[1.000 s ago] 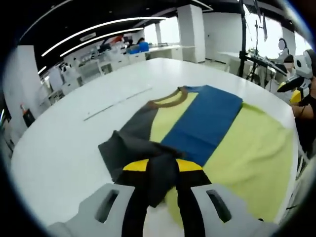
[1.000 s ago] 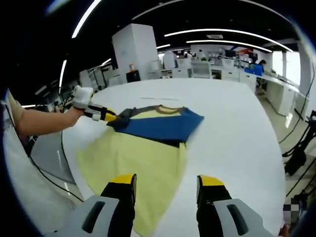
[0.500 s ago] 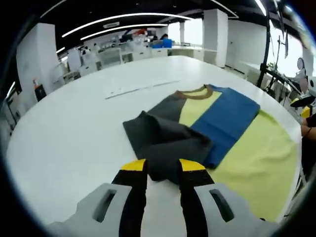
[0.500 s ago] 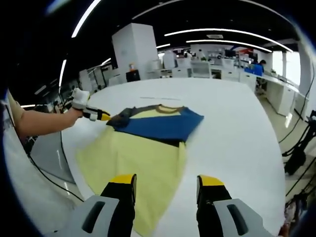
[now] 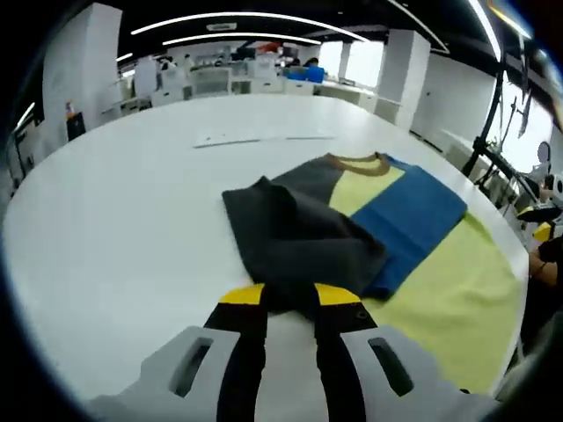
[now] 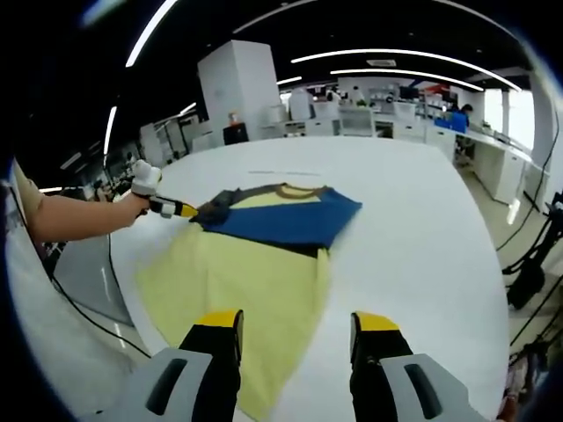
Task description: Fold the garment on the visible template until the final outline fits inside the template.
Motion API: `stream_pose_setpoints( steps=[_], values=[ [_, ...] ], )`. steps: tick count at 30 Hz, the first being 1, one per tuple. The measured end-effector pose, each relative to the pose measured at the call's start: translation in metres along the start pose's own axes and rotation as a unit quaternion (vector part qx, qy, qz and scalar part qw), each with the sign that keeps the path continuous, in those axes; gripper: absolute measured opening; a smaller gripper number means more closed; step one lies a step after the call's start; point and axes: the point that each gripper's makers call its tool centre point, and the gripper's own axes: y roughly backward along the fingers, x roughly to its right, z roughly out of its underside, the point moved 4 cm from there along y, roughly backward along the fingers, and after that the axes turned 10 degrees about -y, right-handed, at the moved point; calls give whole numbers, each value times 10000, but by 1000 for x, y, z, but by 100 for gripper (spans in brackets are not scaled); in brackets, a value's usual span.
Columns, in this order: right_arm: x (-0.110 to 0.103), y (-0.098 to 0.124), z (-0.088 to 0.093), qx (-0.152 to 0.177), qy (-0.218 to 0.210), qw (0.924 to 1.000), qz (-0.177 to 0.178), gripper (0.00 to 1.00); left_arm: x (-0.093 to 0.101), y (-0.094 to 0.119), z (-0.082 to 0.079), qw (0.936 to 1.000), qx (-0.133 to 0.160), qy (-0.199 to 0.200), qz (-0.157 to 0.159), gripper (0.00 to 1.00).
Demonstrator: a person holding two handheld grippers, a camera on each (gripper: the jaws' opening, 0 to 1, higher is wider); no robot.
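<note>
A large white table (image 5: 106,229) was seen in both views, set in an open office with ceiling strip lights. The garment (image 5: 352,220) was laid flat on the table, near the edge closest to the person; in the right gripper view the garment (image 6: 255,264) was seen with its yellow body nearest the camera, a blue panel folded across the upper part, and a brown collar at the far end. A dark grey sleeve (image 5: 295,237) was observed bunched and folded over the garment's side, partly over the blue panel. A thin pale strip (image 5: 264,136) was noted on the table beyond the collar, apart from the garment.

The left tool (image 5: 288,303) was recorded closed on the lower edge of the grey sleeve, its yellow-tipped jaws pinching the cloth. From the right gripper view the left tool (image 6: 180,209) was seen at the garment's grey corner, held by a hand (image 6: 132,207).

The right tool (image 6: 299,338) was recorded with jaws apart, holding nothing, above the yellow hem.
</note>
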Motion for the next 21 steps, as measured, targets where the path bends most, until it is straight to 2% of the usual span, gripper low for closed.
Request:
stream_pose_setpoints(
  steps=[5, 7, 9, 15, 21],
  values=[
    [1, 0, 2, -7, -23, 10000, 15, 46, -1, -2, -2, 9998, 35, 164, 46, 14],
    [1, 1, 3, -5, -27, 10000, 18, 46, -2, -3, -2, 9998, 40, 156, 68, 10],
    [1, 1, 3, -7, -32, 10000, 19, 46, -1, -2, -2, 9998, 42, 145, 144, 1],
    [1, 2, 4, -8, -34, 10000, 18, 46, -2, 2, -7, 9998, 101, 58, 172, 0],
    [-1, 2, 4, 2, -19, 10000, -7, 46, -6, 14, -25, 9992, 351, -46, 164, 0]
  ],
)
